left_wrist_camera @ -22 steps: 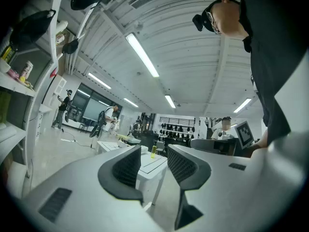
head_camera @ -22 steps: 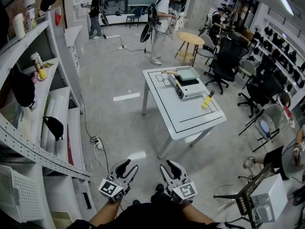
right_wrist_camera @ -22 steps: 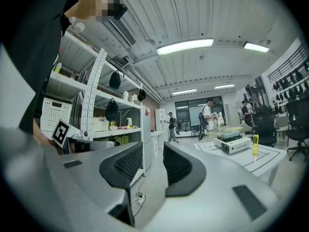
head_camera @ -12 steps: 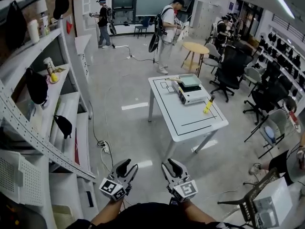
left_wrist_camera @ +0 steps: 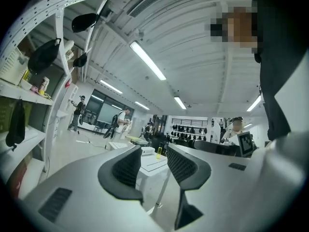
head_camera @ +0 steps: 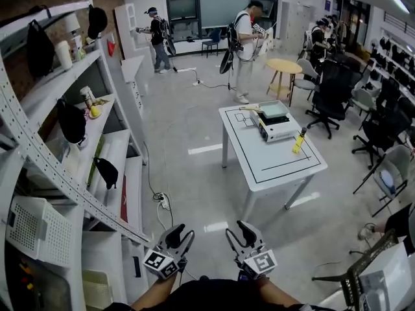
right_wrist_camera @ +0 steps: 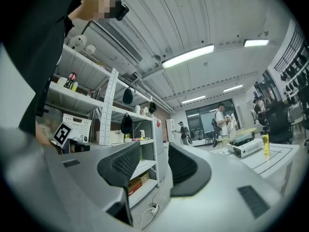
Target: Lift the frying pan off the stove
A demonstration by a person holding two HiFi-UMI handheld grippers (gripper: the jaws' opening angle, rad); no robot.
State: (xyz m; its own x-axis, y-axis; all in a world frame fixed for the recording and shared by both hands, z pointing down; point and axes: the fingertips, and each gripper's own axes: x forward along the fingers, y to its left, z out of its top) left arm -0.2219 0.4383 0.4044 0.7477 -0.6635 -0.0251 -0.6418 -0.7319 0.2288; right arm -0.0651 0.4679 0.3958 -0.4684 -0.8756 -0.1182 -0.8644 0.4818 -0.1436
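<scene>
The frying pan (head_camera: 273, 111), square and grey-green with a wooden handle pointing left, sits on a white portable stove (head_camera: 277, 130) at the far end of a white table (head_camera: 269, 164), several steps ahead of me. Both grippers hang low in front of my body, far from the table. My left gripper (head_camera: 175, 238) is open with nothing between its jaws. So is my right gripper (head_camera: 244, 234). In the right gripper view the stove (right_wrist_camera: 247, 149) and the pan (right_wrist_camera: 244, 140) show small at the right. The left gripper view shows the table (left_wrist_camera: 153, 166) far off between the jaws.
A yellow bottle (head_camera: 299, 140) stands on the table right of the stove. Tall metal shelving (head_camera: 71, 141) with bags and boxes lines my left. A power strip and cable (head_camera: 161, 201) lie on the floor. Several people, a round wooden table (head_camera: 284, 67) and office chairs (head_camera: 334, 92) fill the back and right.
The head view has swung so the shelving fills more of the left and the table sits further right. Both grippers stay low, open and empty.
</scene>
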